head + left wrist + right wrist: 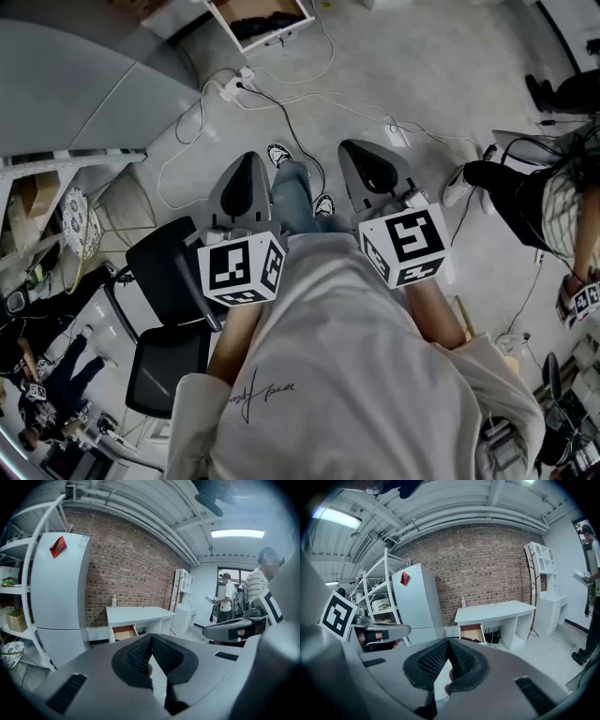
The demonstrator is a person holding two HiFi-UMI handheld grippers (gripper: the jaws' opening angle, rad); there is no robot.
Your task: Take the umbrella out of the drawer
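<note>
A white desk (497,610) stands against the brick wall across the room, its drawer (472,632) pulled open. Something dark lies low in the drawer; I cannot tell whether it is the umbrella. The head view shows the same open drawer (260,21) at the top edge, with a dark shape inside. My left gripper (251,161) and right gripper (352,148) are held side by side above the grey floor, both far from the desk. The left gripper (151,638) has its jaws shut and empty. The right gripper (448,641) is also shut on nothing.
A black chair (164,309) stands close on my left. Cables (281,94) and a power strip (234,86) lie on the floor between me and the desk. A white fridge (58,597) and shelving stand left of the desk. A person (534,197) is on the right.
</note>
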